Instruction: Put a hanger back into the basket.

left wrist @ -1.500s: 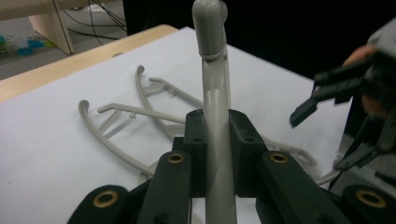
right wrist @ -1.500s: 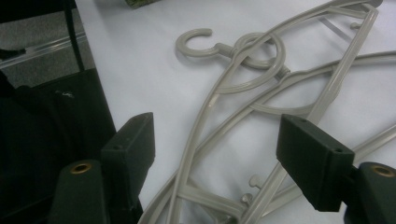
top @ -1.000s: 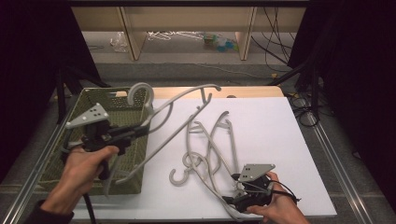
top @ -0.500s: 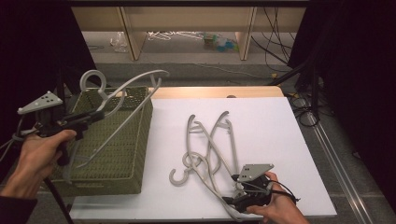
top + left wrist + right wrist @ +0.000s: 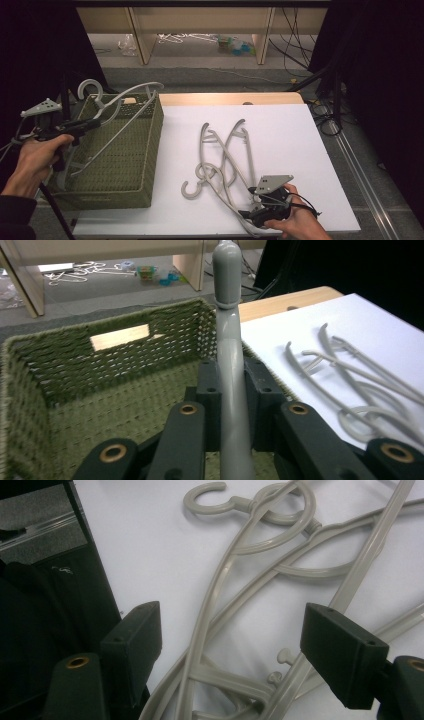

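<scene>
My left gripper (image 5: 94, 123) is shut on a grey plastic hanger (image 5: 127, 95), which it holds over the green woven basket (image 5: 150, 150) at the table's left. The hanger's hook (image 5: 89, 88) points away past the basket's far rim. In the left gripper view the hanger's bar (image 5: 229, 355) runs up between the closed pads, with the basket's inside (image 5: 60, 390) below. My right gripper (image 5: 251, 216) rests open at the table's front edge. A tangle of grey hangers (image 5: 225, 150) lies there, and some of their arms (image 5: 220, 595) run between the wide-apart pads (image 5: 142, 635), untouched by them.
The white table top (image 5: 290, 130) carries the hanger pile in its middle. A wooden strip (image 5: 225, 98) edges its far side. Cables (image 5: 325, 115) hang off the right side. Beyond, shelf legs (image 5: 141, 35) and loose hangers (image 5: 185, 37) stand on the floor.
My left gripper has carried its hanger leftward from the basket's right rim to above the basket and a little lower. The right gripper and the pile have stayed put.
</scene>
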A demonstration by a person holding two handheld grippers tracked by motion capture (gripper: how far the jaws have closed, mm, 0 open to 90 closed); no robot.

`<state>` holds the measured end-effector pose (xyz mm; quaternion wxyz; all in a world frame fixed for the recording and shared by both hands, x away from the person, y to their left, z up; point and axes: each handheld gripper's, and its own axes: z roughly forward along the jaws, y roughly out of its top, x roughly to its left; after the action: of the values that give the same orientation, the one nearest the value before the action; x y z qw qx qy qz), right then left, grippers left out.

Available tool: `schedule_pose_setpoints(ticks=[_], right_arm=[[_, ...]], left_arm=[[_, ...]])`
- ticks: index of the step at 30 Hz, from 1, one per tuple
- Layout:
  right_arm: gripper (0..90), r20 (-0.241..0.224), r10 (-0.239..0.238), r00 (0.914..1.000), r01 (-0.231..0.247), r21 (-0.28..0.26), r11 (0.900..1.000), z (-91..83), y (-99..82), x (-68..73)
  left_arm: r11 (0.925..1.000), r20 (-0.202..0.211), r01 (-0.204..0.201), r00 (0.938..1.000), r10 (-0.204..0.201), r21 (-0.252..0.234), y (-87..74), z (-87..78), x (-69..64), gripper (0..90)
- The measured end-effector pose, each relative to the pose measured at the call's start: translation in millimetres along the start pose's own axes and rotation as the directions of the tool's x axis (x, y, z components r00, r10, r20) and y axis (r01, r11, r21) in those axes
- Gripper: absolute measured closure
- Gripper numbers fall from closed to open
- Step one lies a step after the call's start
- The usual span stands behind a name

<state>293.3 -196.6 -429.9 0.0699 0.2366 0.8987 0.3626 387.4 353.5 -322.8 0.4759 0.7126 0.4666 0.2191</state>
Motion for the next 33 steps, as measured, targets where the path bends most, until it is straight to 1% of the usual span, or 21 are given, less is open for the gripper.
schedule_pose_setpoints(ticks=[4, 5, 7, 8, 10, 13, 14, 17, 19, 20, 21, 22, 23, 25, 26, 27, 28, 29, 30, 31, 33], right_arm=[[25.4, -0.004, -0.003, 1.0, 0.003, 0.0, 1.0, 0.0, -0.3, -1.4], [25.3, 0.001, 0.003, 1.0, -0.003, -0.003, 1.0, 1.8, -0.8, -0.3], [25.4, 0.001, 0.005, 1.0, -0.005, -0.003, 1.0, 2.2, -0.7, -0.1], [25.3, -0.006, 0.002, 1.0, -0.002, 0.008, 1.0, 1.7, -0.3, -0.4], [25.4, -0.006, 0.0, 1.0, 0.0, 0.007, 1.0, 1.4, -0.2, -0.4], [25.3, -0.001, 0.004, 1.0, -0.004, -0.004, 1.0, 1.9, -0.5, 0.0], [25.4, 0.002, 0.003, 1.0, -0.003, -0.003, 1.0, 2.1, -0.5, -0.1], [25.4, -0.013, -0.001, 0.9999, 0.001, 0.014, 0.9999, 0.7, 0.1, 0.0], [25.3, -0.011, -0.002, 0.9999, 0.002, 0.012, 0.9999, 0.1, 0.2, 0.2], [25.3, -0.011, 0.0, 0.9999, 0.0, 0.012, 0.9999, 0.1, 0.3, -0.1], [25.4, -0.002, 0.002, 1.0, -0.002, -0.001, 1.0, 1.6, -0.3, -0.1], [25.4, -0.003, 0.003, 1.0, -0.003, 0.001, 1.0, 1.9, -0.5, -0.3], [25.4, -0.004, 0.006, 1.0, -0.006, 0.004, 1.0, 2.0, -0.7, -0.2], [25.3, -0.016, -0.002, 0.9999, 0.002, 0.016, 0.9999, 1.3, -0.5, -0.6], [25.4, -0.017, -0.003, 0.9999, 0.003, 0.017, 0.9999, 1.1, -0.2, -0.5], [25.4, -0.017, -0.003, 0.9999, 0.003, 0.017, 0.9999, 1.1, -0.2, -0.5], [25.4, -0.018, -0.004, 0.9998, 0.004, 0.016, 0.9999, 0.9, 0.0, -0.4], [25.4, -0.019, -0.002, 0.9998, 0.002, 0.016, 0.9999, 0.5, 0.1, -0.3], [25.4, -0.014, 0.0, 0.9999, 0.0, 0.015, 0.9999, 0.1, 0.2, -0.4], [25.4, -0.006, 0.004, 1.0, -0.004, 0.001, 1.0, 1.2, -0.3, 0.0], [25.4, -0.012, -0.001, 0.9999, 0.002, 0.013, 0.9999, 0.3, -0.3, -1.2]], left_arm=[[0.9998, -0.007, -0.018, 0.9998, 0.018, 0.0, -4.4, -1.5, 9.8, 78.9], [0.9998, -0.007, -0.022, 0.9997, 0.022, -0.003, -5.7, -2.4, 12.6, 78.9], [0.9997, -0.021, -0.023, 0.9995, 0.023, 0.002, -8.2, -4.1, 17.2, 78.9], [0.9997, -0.027, -0.025, 0.9993, 0.025, 0.007, -9.5, -4.5, 18.9, 78.9], [0.9992, -0.03, -0.036, 0.9989, 0.037, 0.018, -12.8, -4.8, 20.5, 78.9], [0.9987, -0.028, -0.039, 0.9988, 0.04, 0.032, -18.7, -1.9, 21.1, 78.8], [0.9983, -0.027, -0.042, 0.9987, 0.044, 0.039, -18.8, -0.7, 21.3, 78.9], [0.9973, -0.017, -0.043, 0.9989, 0.044, 0.059, -19.2, 2.7, 21.5, 78.9], [0.9961, -0.019, -0.05, 0.9985, 0.051, 0.072, -19.7, 3.8, 23.4, 78.9], [0.9959, -0.018, -0.048, 0.9986, 0.05, 0.077, -20.6, 5.0, 25.4, 78.9], [0.9961, -0.017, -0.036, 0.9992, 0.037, 0.081, -22.3, 6.9, 26.8, 78.9], [0.996, -0.019, -0.031, 0.9993, 0.033, 0.083, -23.7, 8.8, 28.1, 78.9], [0.9944, -0.026, -0.014, 0.9995, 0.016, 0.104, -25.4, 11.3, 29.3, 78.9], [0.9895, -0.048, -0.003, 0.9988, 0.01, 0.145, -28.4, 17.8, 32.1, 78.9], [0.9858, -0.046, 0.004, 0.9989, 0.004, 0.168, -30.8, 22.3, 34.0, 78.9], [0.9842, -0.052, 0.008, 0.9986, 0.001, 0.177, -32.3, 25.2, 34.2, 78.9], [0.9837, -0.054, 0.03, 0.9983, -0.021, 0.177, -35.1, 29.7, 33.8, 78.8], [0.9817, -0.057, 0.028, 0.9982, -0.018, 0.188, -38.2, 33.0, 34.9, 78.8], [0.9809, -0.06, 0.039, 0.9978, -0.028, 0.19, -40.4, 35.1, 34.9, 78.8], [0.978, -0.066, 0.038, 0.9975, -0.024, 0.205, -43.3, 37.6, 36.2, 78.8], [0.9718, -0.093, 0.044, 0.9954, -0.023, 0.232, -49.5, 43.5, 37.5, 78.7]])
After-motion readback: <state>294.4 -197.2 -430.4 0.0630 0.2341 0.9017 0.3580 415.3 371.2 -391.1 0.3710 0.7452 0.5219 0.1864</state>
